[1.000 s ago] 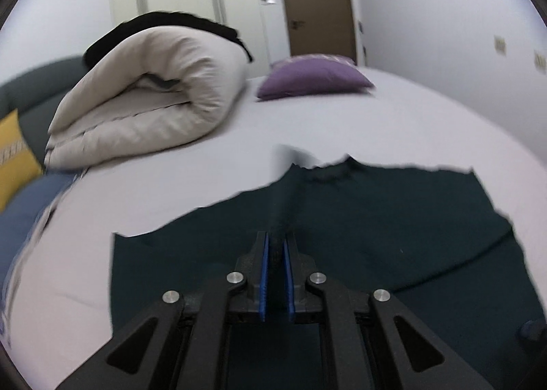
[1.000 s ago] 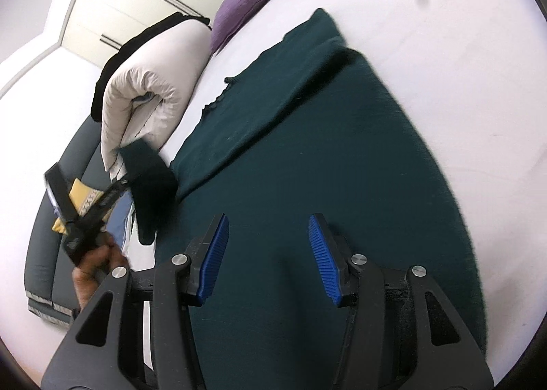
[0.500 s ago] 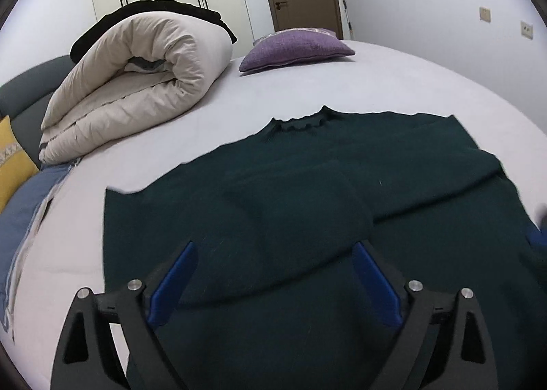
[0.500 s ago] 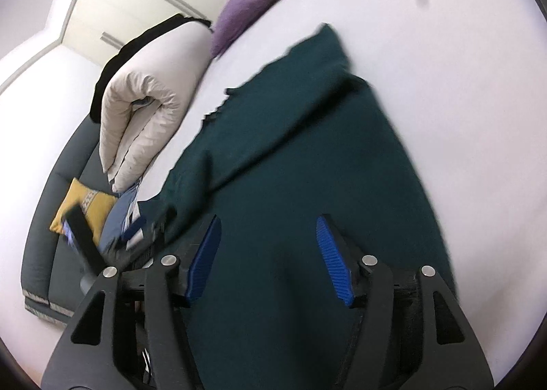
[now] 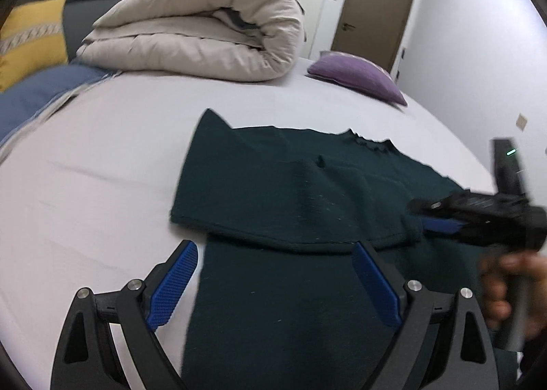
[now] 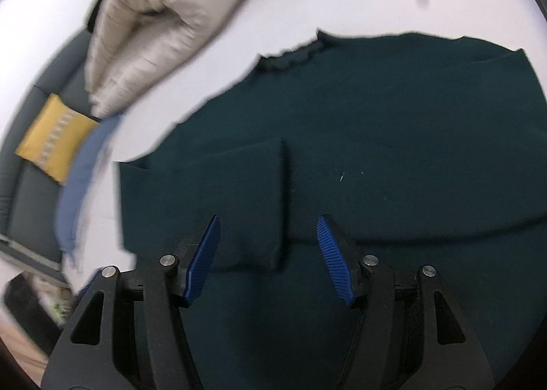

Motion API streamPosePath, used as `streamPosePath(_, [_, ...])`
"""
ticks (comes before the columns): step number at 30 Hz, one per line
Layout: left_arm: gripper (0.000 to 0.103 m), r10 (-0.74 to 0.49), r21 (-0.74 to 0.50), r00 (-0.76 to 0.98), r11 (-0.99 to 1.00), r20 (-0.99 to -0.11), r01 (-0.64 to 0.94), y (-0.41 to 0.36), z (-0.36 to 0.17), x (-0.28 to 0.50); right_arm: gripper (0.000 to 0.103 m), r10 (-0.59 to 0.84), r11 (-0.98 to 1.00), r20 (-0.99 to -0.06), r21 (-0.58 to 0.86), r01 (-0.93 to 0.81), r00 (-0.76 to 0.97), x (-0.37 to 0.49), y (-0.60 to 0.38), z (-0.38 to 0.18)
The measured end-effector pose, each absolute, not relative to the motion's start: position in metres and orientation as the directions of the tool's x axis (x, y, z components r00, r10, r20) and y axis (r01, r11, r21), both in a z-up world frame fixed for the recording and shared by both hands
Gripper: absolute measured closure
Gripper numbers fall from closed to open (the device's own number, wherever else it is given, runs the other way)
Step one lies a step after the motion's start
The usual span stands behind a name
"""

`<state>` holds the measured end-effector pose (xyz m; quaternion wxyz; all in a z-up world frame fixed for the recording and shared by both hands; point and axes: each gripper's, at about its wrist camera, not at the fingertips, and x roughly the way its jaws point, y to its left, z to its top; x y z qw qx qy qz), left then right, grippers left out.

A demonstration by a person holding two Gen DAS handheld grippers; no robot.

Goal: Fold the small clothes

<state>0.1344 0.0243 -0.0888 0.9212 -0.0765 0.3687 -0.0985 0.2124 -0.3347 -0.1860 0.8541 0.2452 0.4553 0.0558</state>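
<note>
The bed (image 5: 102,157) had a plain white sheet. A dark green sweater (image 5: 307,191) lay flat on it, directly in front of the left tongs (image 5: 273,284), w/ one sleeve folded over the body. Beyond the sweater, far from the tongs, a rolled beige duvet (image 5: 205,34) lay on the bed, and a purple pillow (image 5: 359,79) to its right.
</note>
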Motion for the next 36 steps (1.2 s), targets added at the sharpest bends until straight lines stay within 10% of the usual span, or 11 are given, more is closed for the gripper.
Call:
streamPosePath(8, [0.015, -0.268, -0.303, 0.718, 0.949, -0.643, 0.084, 0.053, -0.087, 0.134, 0.095, 0.206, 0.954, -0.786, 0.294, 0.059, 0.583, 0.23, -0.305, -0.181])
streamPosePath(24, [0.027, -0.229, -0.287, 0.716, 0.957, -0.659, 0.042, 0.064, -0.078, 0.18, 0.097, 0.128, 0.914, -0.722, 0.352, 0.203, 0.68, 0.209, -0.41, -0.157])
streamPosePath(30, [0.028, -0.183, -0.229, 0.685, 0.973, -0.705, 0.024, 0.059, -0.089, 0.212, 0.089, 0.193, 0.874, -0.708, 0.439, 0.209, 0.68, 0.207, -0.427, -0.181])
streamPosePath(33, [0.031, -0.186, -0.236, 0.671, 0.972, -0.718, 0.016, 0.06, -0.093, 0.222, 0.047, 0.244, 0.855, -0.7, 0.482, 0.193, 0.671, 0.215, -0.425, -0.18])
streamPosePath(36, [0.031, -0.185, -0.231, 0.666, 0.973, -0.723, 0.02, 0.059, -0.098, 0.223, 0.047, 0.233, 0.874, -0.689, 0.458, 0.164, 0.686, 0.22, -0.413, -0.178])
